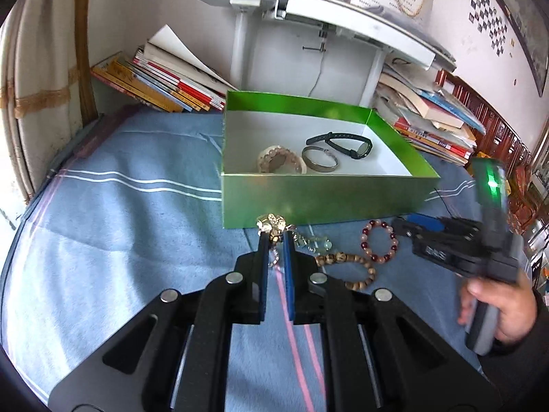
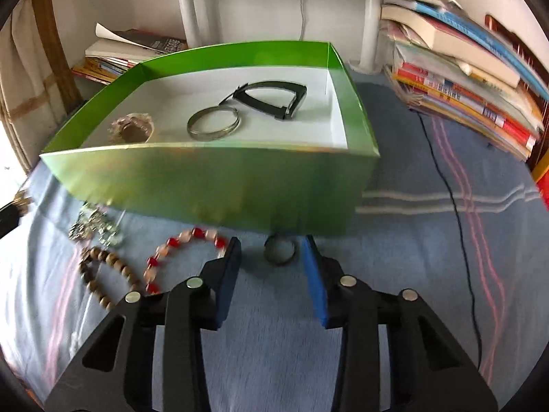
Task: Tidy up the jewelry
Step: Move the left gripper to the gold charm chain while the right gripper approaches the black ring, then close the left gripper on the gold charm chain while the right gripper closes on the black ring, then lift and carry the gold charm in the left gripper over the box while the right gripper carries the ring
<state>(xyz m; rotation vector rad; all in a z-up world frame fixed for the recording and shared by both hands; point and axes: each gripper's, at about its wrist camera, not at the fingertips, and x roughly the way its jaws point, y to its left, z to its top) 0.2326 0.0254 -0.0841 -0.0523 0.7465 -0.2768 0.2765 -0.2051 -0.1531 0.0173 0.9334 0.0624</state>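
A green box (image 1: pixel 322 202) (image 2: pixel 219 185) stands on the blue cloth. It holds a black watch (image 1: pixel 346 142) (image 2: pixel 271 98), a metal bangle (image 1: pixel 319 159) (image 2: pixel 212 124) and a pale bead bracelet (image 1: pixel 279 160) (image 2: pixel 132 128). My left gripper (image 1: pixel 275 235) is shut on a gold ornament (image 1: pixel 271 225) in front of the box. My right gripper (image 2: pixel 272 243) is open with a small metal ring (image 2: pixel 279 249) lying between its fingers. A red-and-pink bead bracelet (image 1: pixel 379 240) (image 2: pixel 178 255), a wooden bead bracelet (image 1: pixel 353 267) (image 2: pixel 103 274) and a silver chain piece (image 1: pixel 314 242) (image 2: pixel 96 228) lie on the cloth.
Stacks of books (image 1: pixel 164 79) (image 2: pixel 473 79) lean behind the box on both sides. A white stand (image 1: pixel 308 10) rises behind it. A black cable (image 2: pixel 456 213) runs over the cloth on the right. The right gripper, held in a hand, shows in the left wrist view (image 1: pixel 405 230).
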